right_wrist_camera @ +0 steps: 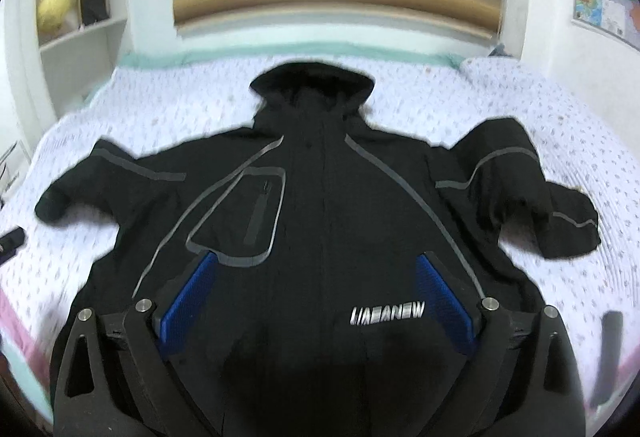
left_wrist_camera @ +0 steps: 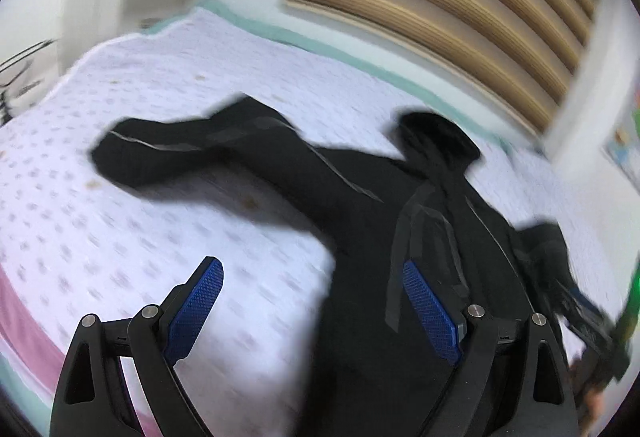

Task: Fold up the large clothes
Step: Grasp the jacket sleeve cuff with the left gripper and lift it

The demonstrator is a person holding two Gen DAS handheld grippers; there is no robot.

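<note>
Hovering wide and empty, the right tool (right_wrist_camera: 316, 301) and left tool (left_wrist_camera: 312, 301) hang over the jacket (right_wrist_camera: 312, 205), spread front-up on the bed (right_wrist_camera: 520, 109). It looks soft, bulky, probably slick; pinch a sleeve (left_wrist_camera: 160, 153) cuff or hem.

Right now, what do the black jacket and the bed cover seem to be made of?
Black jacket: likely a smooth synthetic shell, matte, with grey taped seams and a printed logo. Bed cover: seemingly quilted cotton, white with small dots; its puckered surface suggests stitching.

Matt black cloth jacket (right_wrist_camera: 320, 197) on quilted, dotted white cotton bedspread (right_wrist_camera: 500, 97)
</note>
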